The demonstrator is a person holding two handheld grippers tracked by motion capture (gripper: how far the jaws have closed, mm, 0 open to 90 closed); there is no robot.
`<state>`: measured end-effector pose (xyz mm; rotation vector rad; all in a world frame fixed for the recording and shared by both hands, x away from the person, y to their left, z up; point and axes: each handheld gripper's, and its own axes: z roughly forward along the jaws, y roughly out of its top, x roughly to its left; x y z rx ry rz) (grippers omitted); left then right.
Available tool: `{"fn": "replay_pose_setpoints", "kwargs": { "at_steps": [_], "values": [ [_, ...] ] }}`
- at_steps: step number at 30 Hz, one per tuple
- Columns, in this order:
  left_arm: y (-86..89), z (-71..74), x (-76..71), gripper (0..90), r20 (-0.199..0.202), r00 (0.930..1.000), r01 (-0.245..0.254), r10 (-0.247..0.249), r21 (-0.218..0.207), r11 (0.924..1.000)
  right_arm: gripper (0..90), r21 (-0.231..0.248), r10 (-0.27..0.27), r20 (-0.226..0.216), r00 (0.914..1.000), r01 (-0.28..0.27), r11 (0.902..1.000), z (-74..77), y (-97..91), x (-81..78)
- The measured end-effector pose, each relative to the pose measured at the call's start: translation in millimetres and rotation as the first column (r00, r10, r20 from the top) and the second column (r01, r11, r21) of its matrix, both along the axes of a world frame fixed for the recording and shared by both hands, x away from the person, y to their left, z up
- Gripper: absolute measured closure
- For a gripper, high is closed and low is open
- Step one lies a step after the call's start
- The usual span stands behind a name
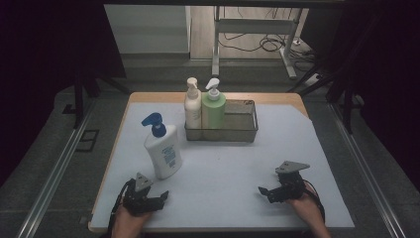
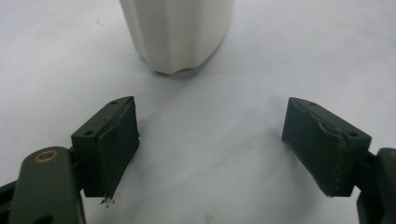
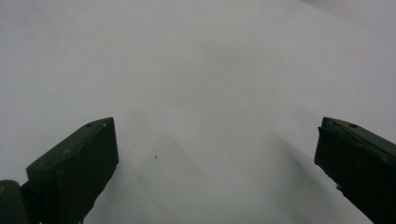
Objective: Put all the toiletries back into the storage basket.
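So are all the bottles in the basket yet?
Not yet. Two bottles, cream and green, already stand in the wire basket. The blue-pump bottle is outside on the table; the open left gripper sits just before it. The right gripper holds nothing.

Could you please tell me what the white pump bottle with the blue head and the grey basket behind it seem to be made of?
White pump bottle with blue head: probably plastic, smooth and opaque with a soft sheen, moulded ridges near its base. Grey rectangular basket: apparently metal wire mesh, see-through walls under a solid rim, dull finish.
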<state>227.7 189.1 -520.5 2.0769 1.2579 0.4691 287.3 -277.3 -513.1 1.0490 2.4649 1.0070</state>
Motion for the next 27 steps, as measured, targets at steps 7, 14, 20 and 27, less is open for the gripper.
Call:
{"fn": "replay_pose_setpoints", "kwargs": {
  "at_steps": [7, 14, 20, 27],
  "values": [
    [8.8, 6.1, -1.9, 23.1, 0.013, 0.9999, -0.01, 0.01, -0.006, 0.9999, 0.0, -0.018, -0.001, -0.001, 1.0, 0.001, 0.9998, -8.5, -0.3, -2.3],
    [15.7, 10.4, -0.2, 29.8, 0.016, 0.9998, -0.015, 0.015, 0.003, 0.9999, 0.0, -0.016, -0.001, 0.004, 1.0, 0.001, 0.9999, -9.3, -0.6, -2.9],
    [24.0, 13.5, 6.7, 37.6, 0.009, 0.9994, -0.034, 0.034, -0.014, 0.9993, 0.0, -0.016, 0.0, 0.006, 1.0, 0.0, 0.9999, -9.4, -0.8, -2.9],
    [30.5, 14.7, 19.4, 47.1, -0.004, 0.9994, -0.035, 0.035, 0.0, 0.9994, 0.0, -0.015, 0.0, 0.005, 1.0, 0.0, 0.9999, -9.5, -0.9, -3.0]
  ]
}}
